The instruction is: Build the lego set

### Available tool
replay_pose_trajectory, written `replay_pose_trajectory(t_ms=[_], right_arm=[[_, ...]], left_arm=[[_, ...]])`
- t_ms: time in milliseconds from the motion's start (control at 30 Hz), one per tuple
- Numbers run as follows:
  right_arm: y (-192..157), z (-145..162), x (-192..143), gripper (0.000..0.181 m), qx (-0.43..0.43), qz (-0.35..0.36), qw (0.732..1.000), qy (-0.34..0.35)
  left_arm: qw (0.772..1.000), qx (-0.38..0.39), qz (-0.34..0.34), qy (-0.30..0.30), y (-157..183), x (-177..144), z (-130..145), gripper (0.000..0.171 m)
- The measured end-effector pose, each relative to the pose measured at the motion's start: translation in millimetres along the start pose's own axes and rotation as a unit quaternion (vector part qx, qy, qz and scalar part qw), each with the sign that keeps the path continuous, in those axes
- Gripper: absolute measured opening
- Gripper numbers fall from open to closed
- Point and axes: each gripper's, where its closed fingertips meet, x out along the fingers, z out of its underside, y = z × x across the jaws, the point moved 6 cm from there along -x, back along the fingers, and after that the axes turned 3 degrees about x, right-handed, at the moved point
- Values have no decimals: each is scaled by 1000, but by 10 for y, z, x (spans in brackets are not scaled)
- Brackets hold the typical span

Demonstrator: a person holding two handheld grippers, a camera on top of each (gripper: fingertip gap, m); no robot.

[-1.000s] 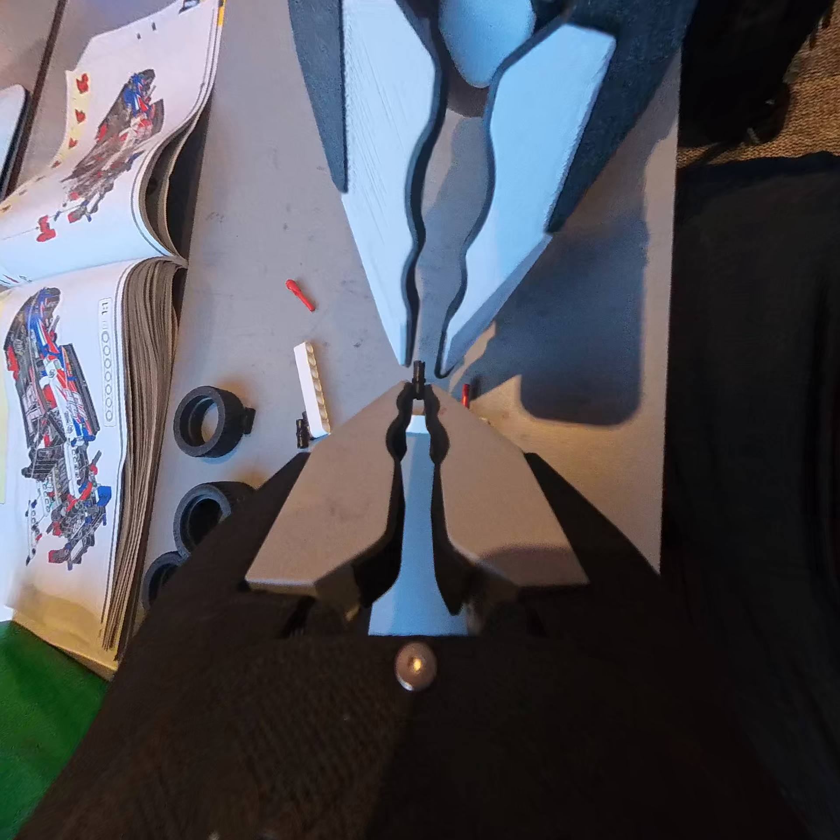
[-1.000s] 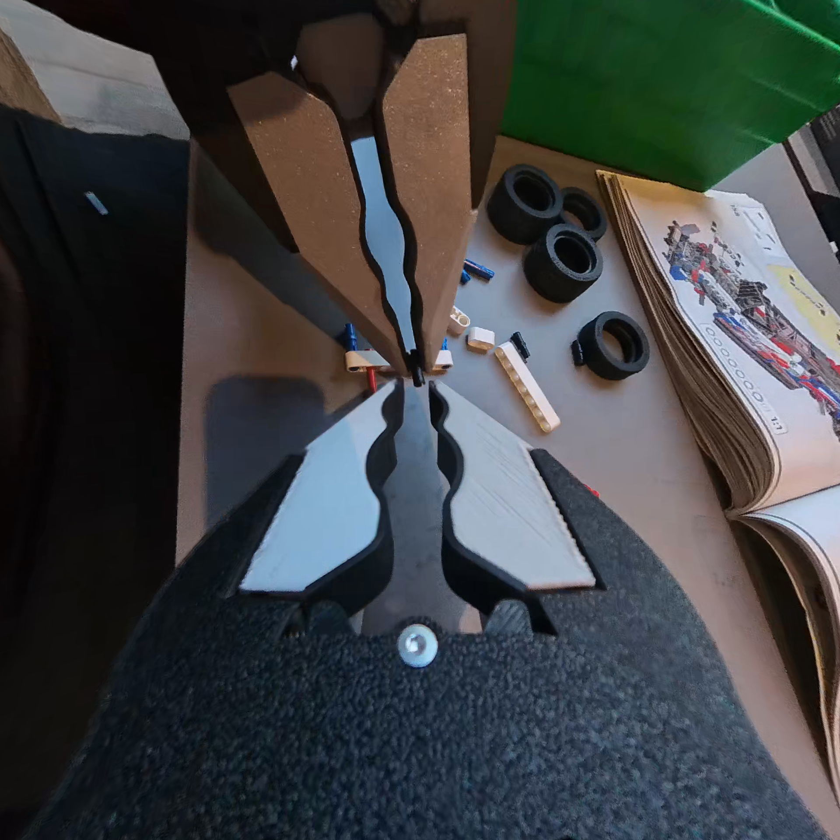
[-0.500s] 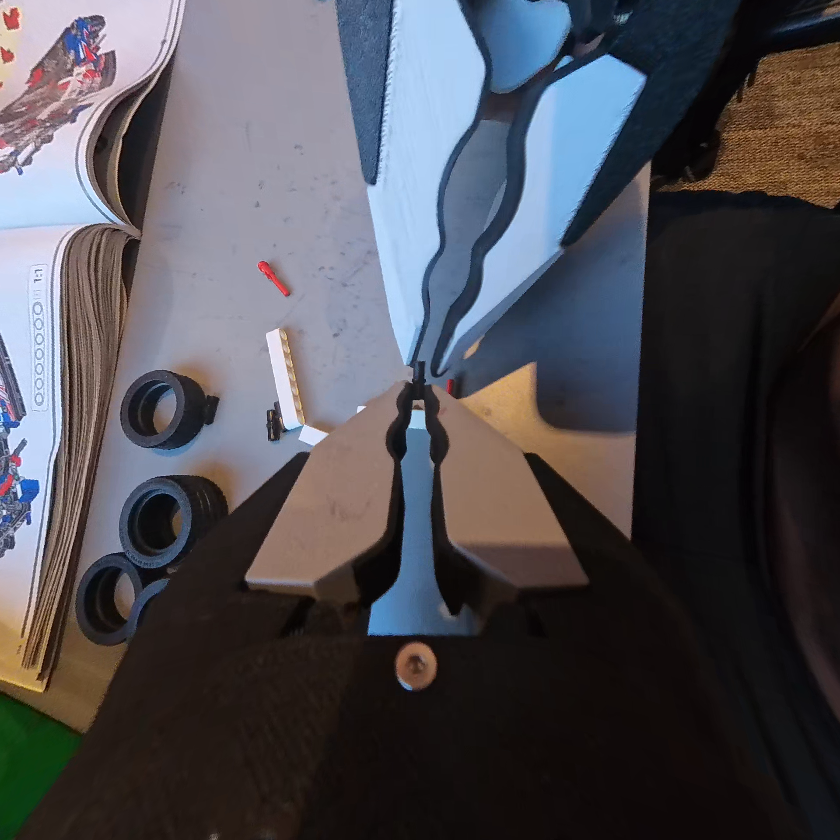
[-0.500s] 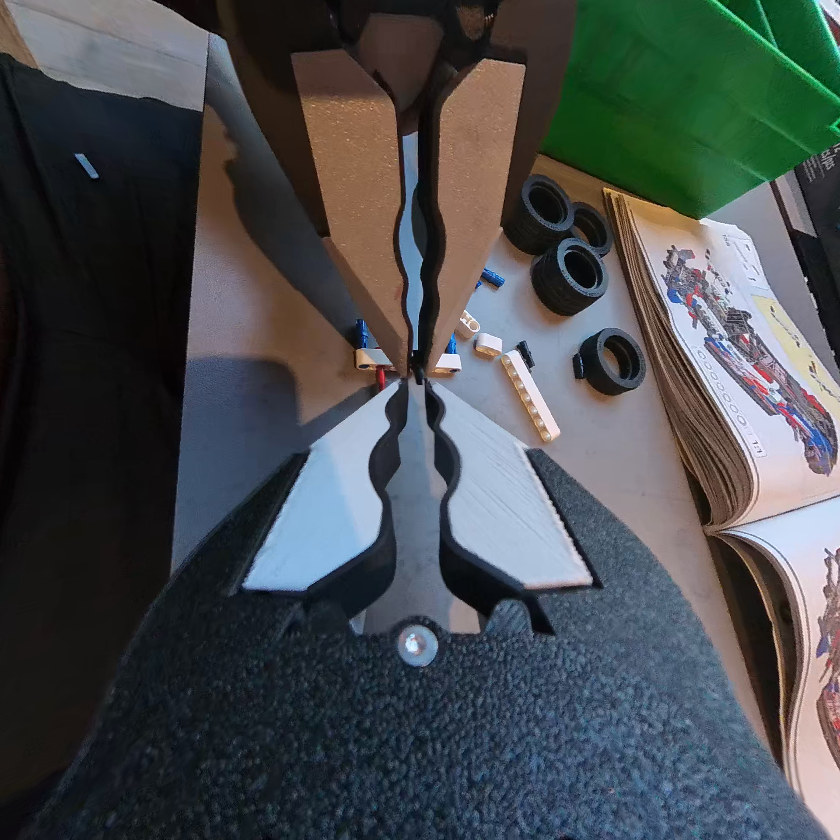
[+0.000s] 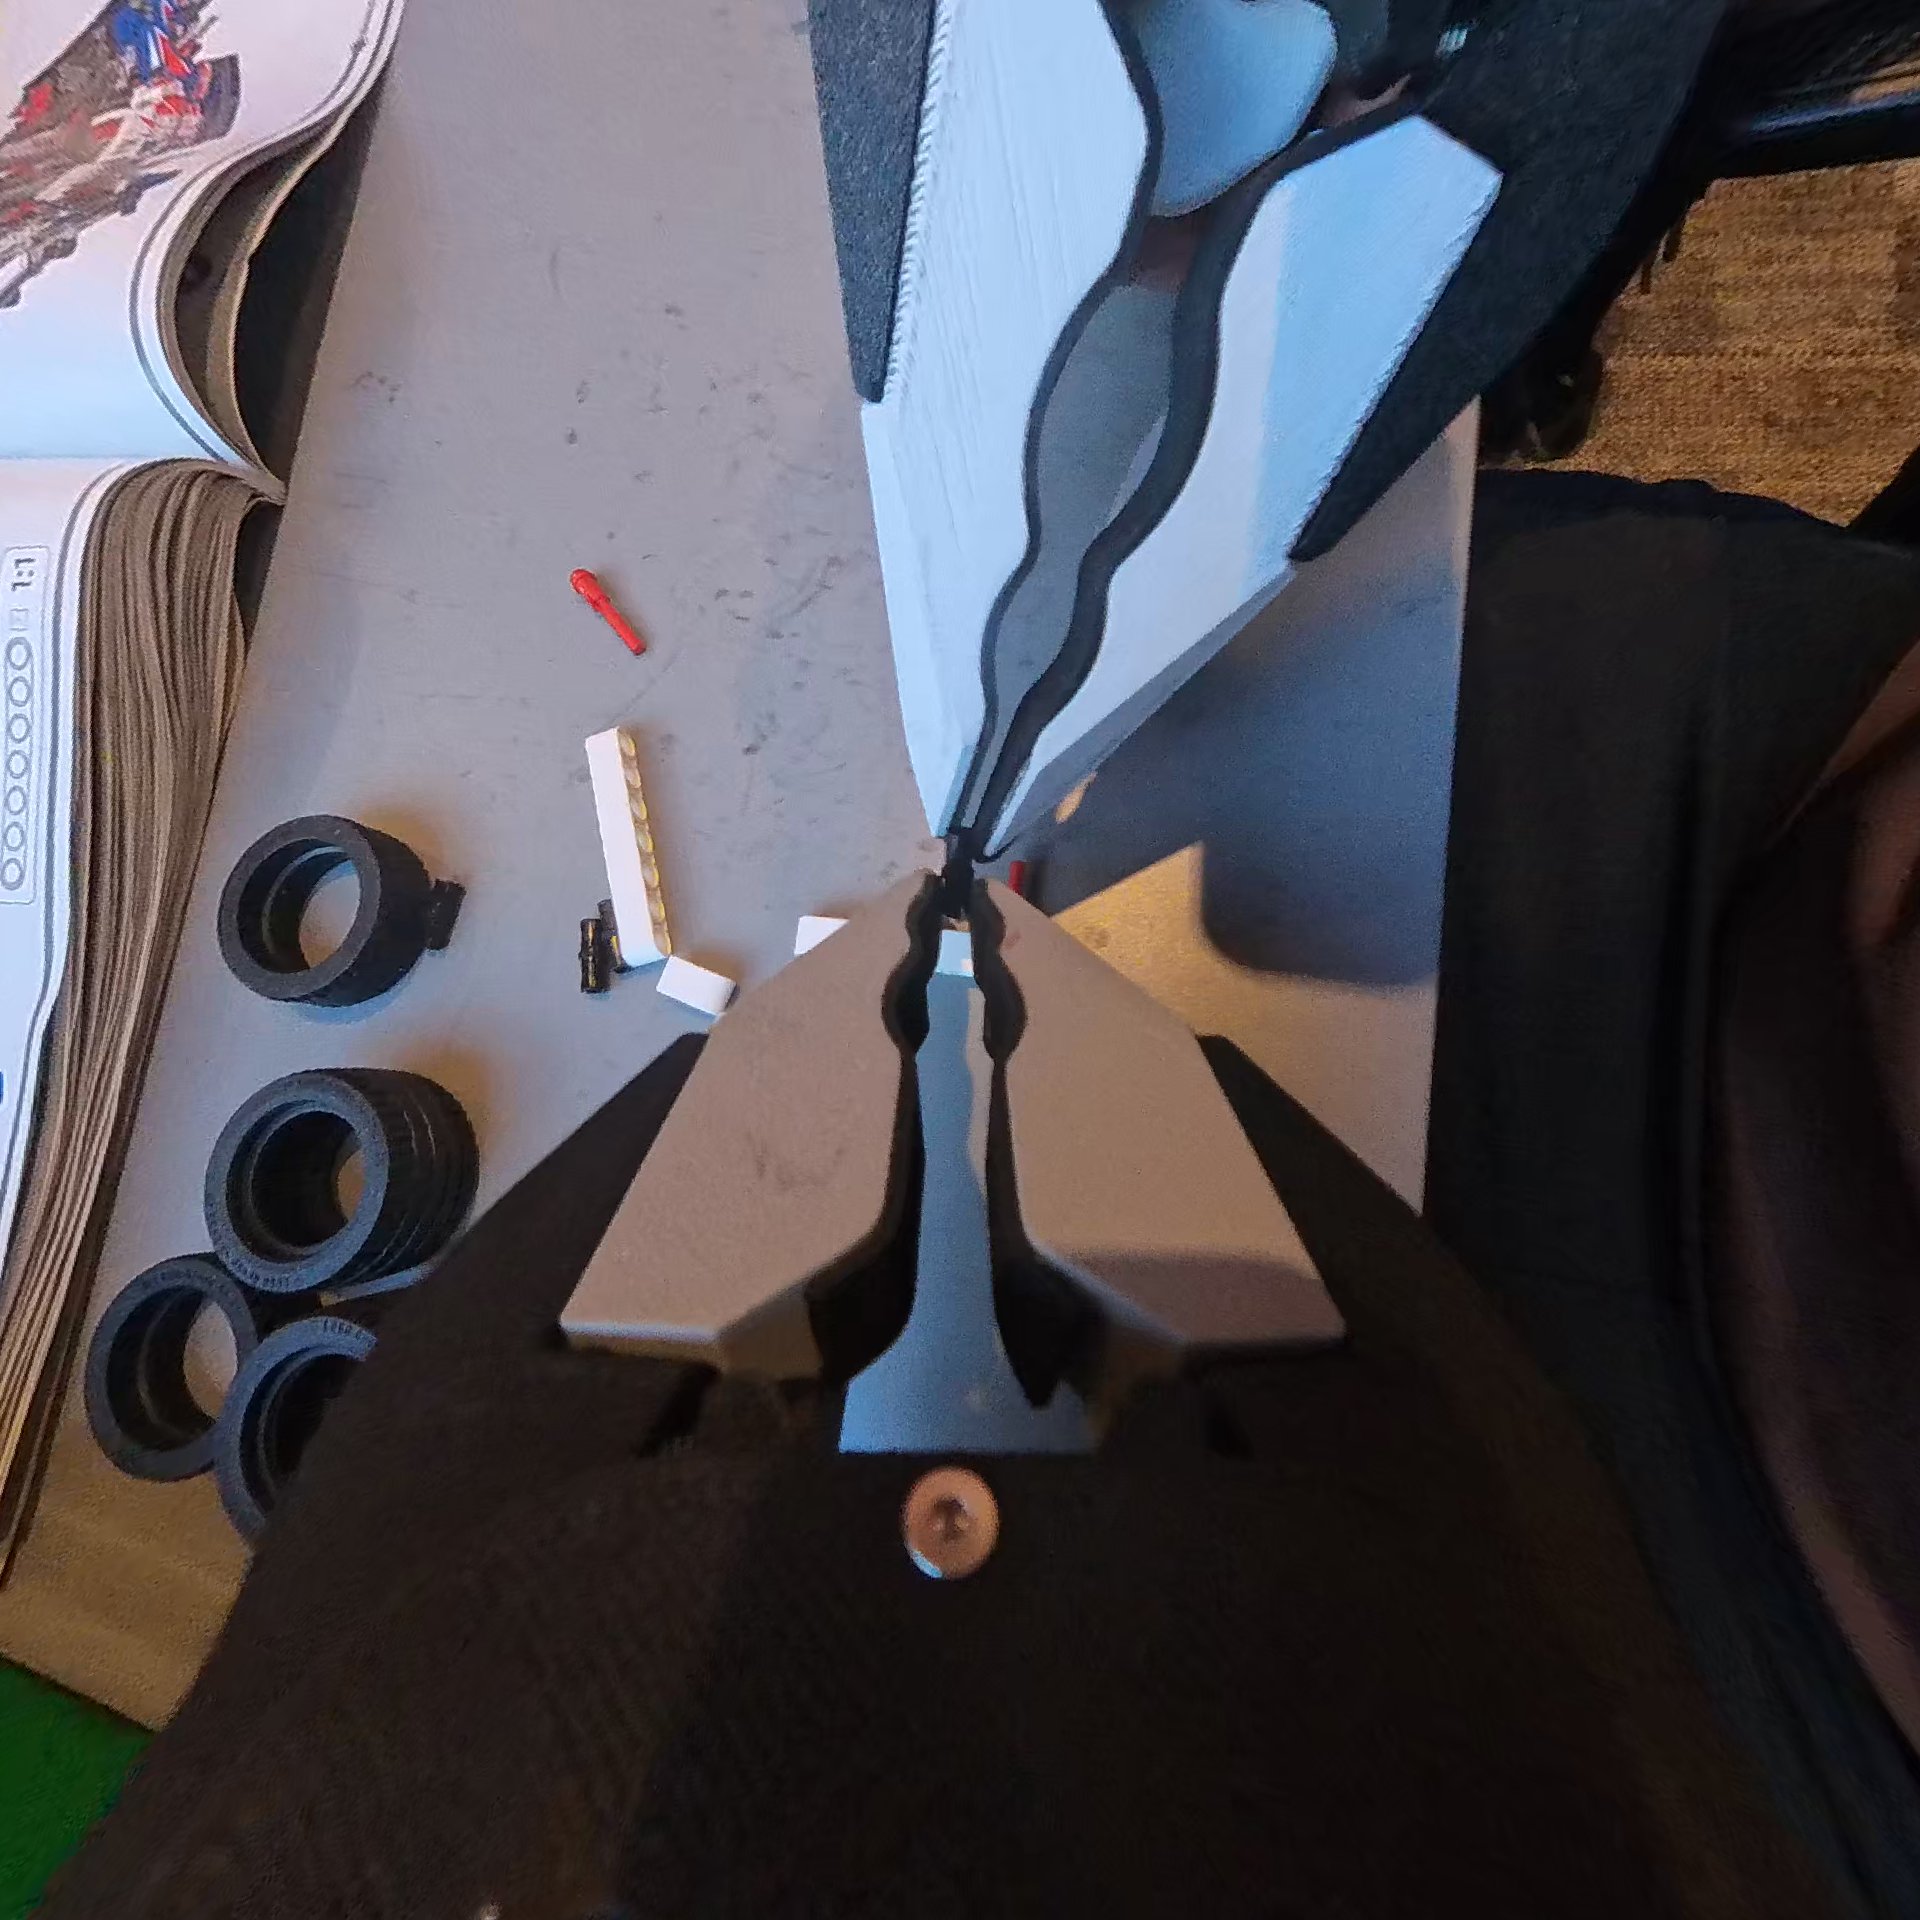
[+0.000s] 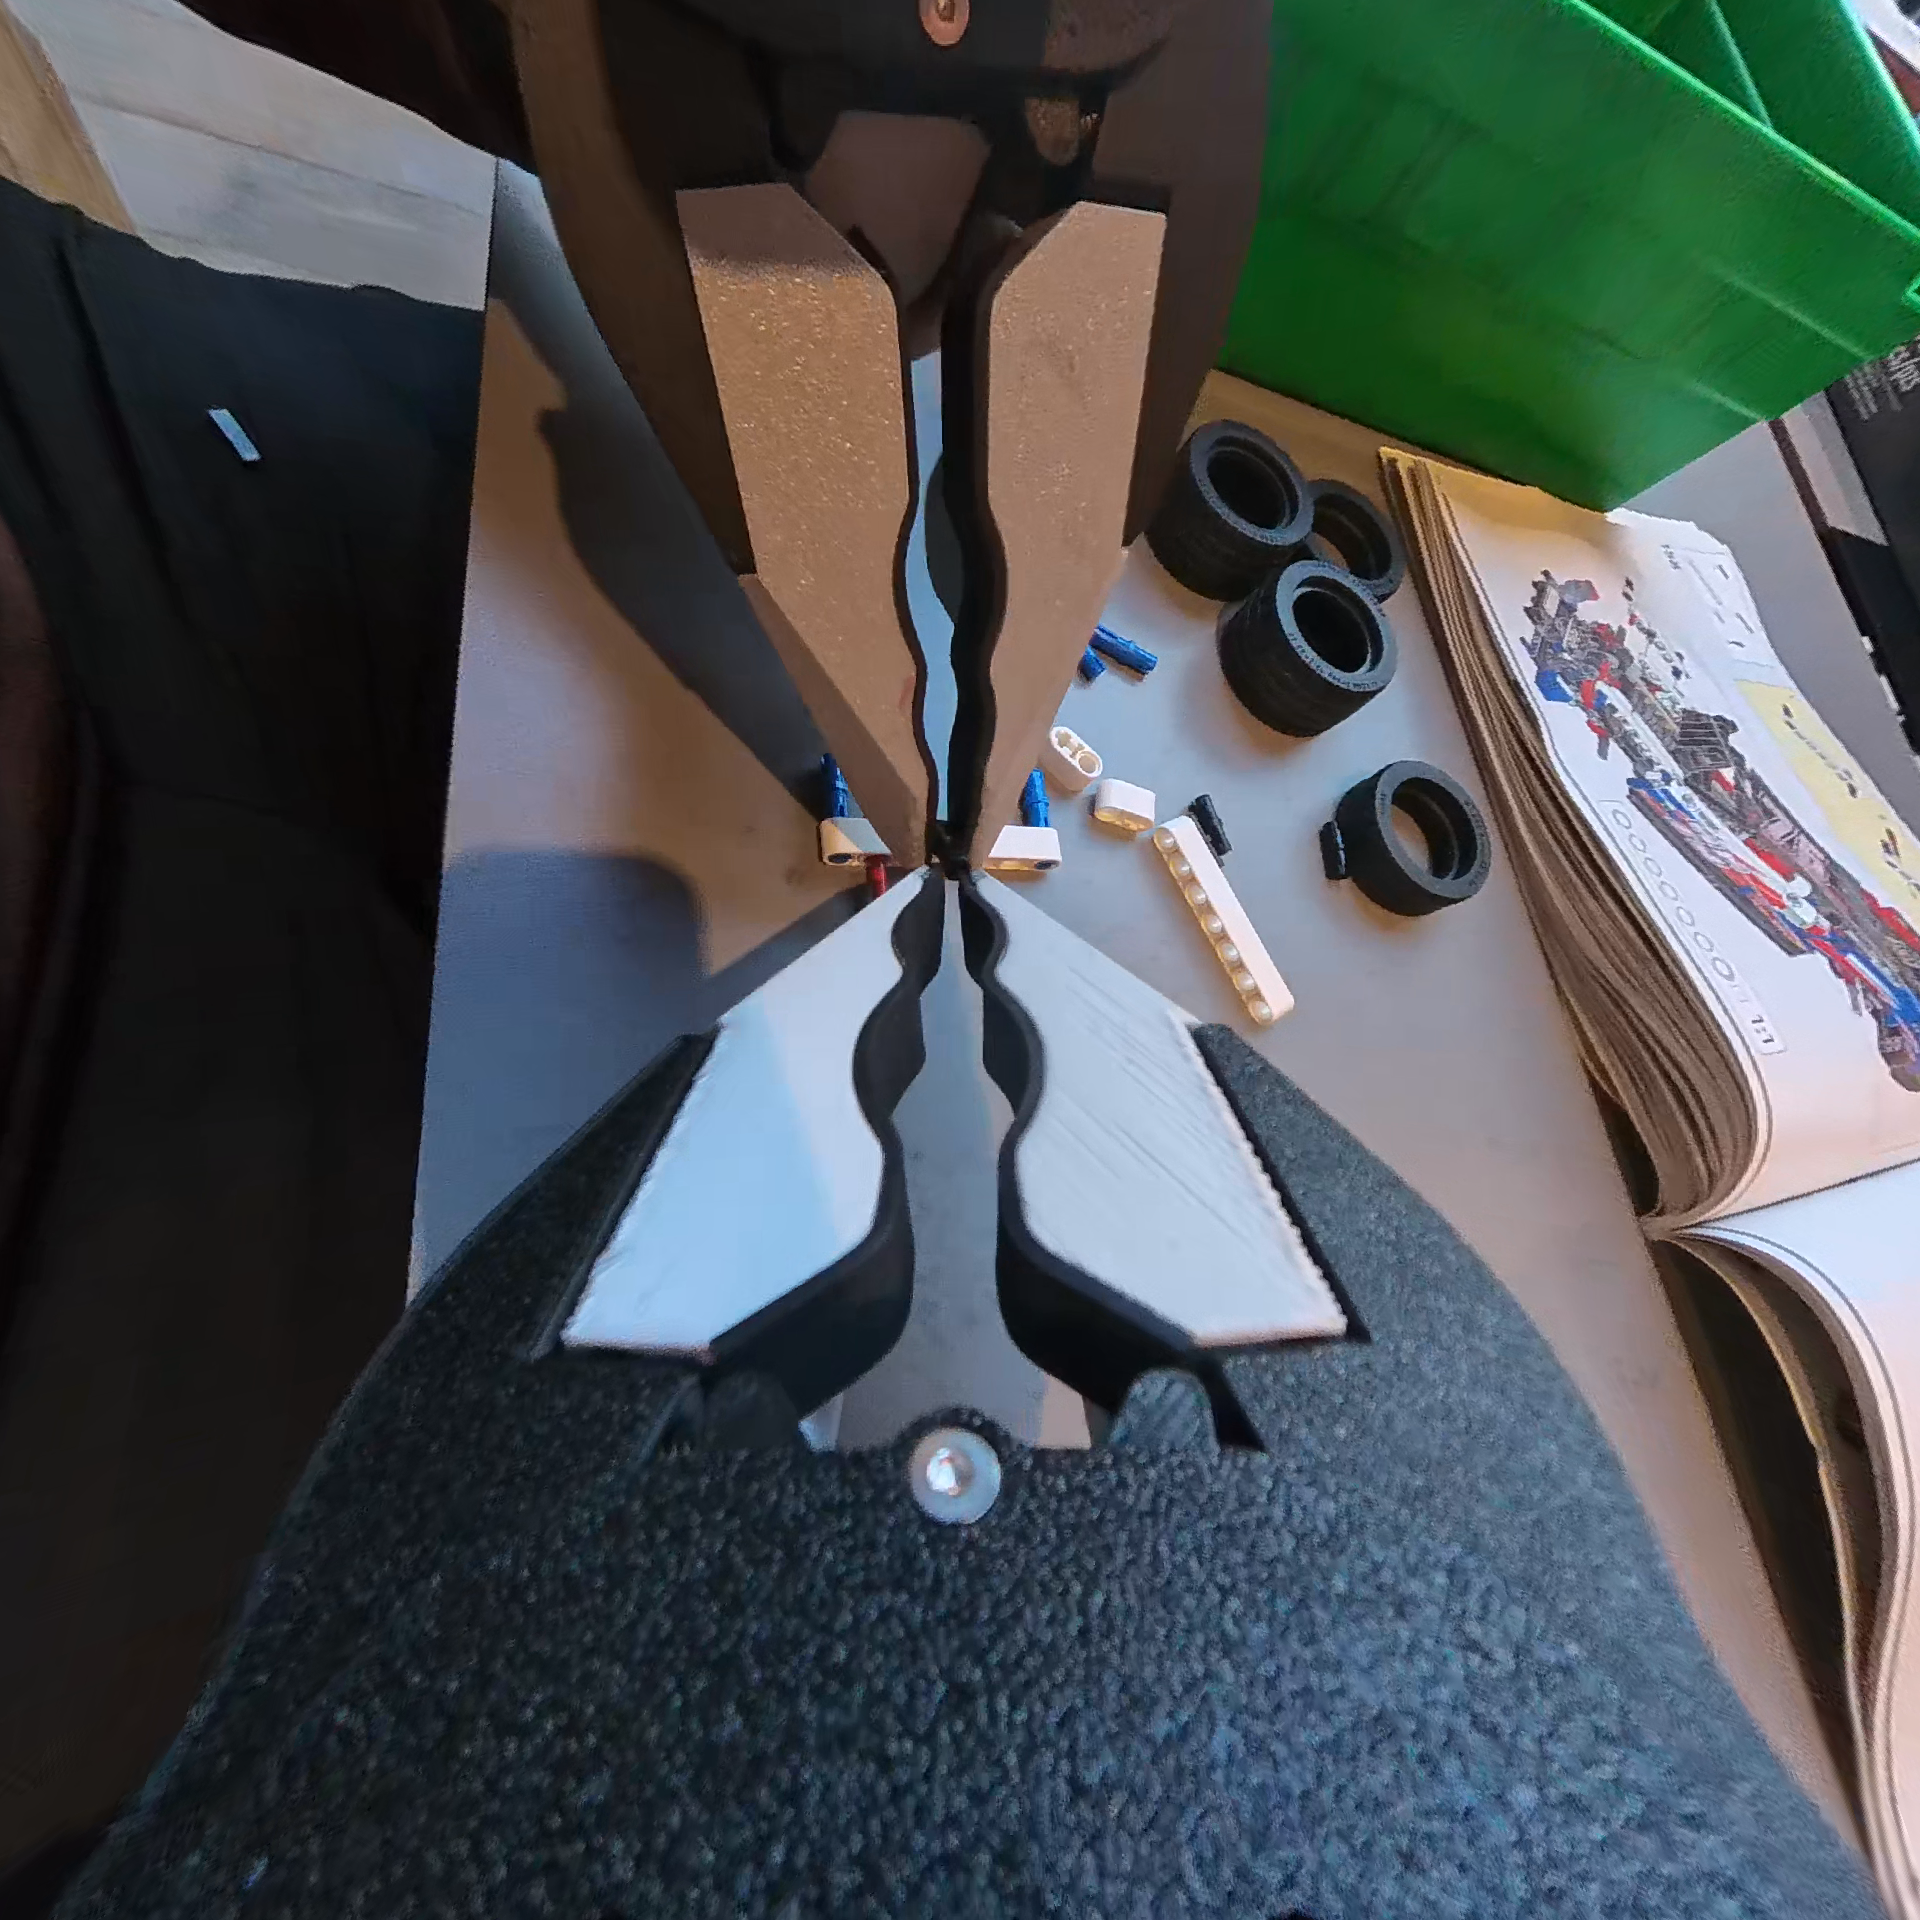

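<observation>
The left gripper (image 5: 954, 902) and the right gripper (image 6: 948, 891) meet tip to tip above the grey table (image 5: 540, 312), both pinched closed on one small black pin (image 5: 954, 878) held between them, clear of the tabletop.

Four black tyres (image 5: 301, 906) lie on the table – one apart with a small black connector touching its side, three bunched together. Both views show them; in the right wrist view the group of three sits near the green bin (image 6: 1507, 229), which the left wrist view shows only as a green sliver at its bottom corner.

One long white beam (image 5: 629, 852) lies between the tyres and the grippers, with a second loose black pin (image 5: 592, 948) just beside its end. The left wrist view shows one red pin (image 5: 608, 613) lying alone farther out, and another bit of red at the tips of the right gripper. The right wrist view alone shows the blue pins (image 6: 1117, 652) – a pair near the tyres and two more by the left gripper's fingers, each next to a short white beam (image 6: 1023, 847). Two small white pieces (image 6: 1122, 805) lie between those and the long beam.

One open instruction booklet (image 6: 1683, 831) rests at the table's far side, just beyond the tyres.
</observation>
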Motion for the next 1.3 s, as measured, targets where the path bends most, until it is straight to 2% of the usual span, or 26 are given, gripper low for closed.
replay_pose_trajectory(t_ms=[333,567,900,1000,1167,1300], right_arm=[[57,22,6,2,59,-24,998,16],[115,51,14,2,113,-43,992,20],[225,112,39,2,169,-28,985,2],[235,133,47,2,185,-37,982,-5],[264,152,40,2,214,-50,975,-5],[264,161,54,2,214,-50,975,-11]], left_arm=[[999,-22,-13,20,-11,-14,2,5],[997,-55,-26,46,-32,-71,3,28],[992,-84,-55,70,-27,-248,134,43],[992,-93,-56,69,-15,-298,196,48],[992,-107,-43,56,0,-336,306,67],[992,-109,-50,48,-31,-356,384,71]])
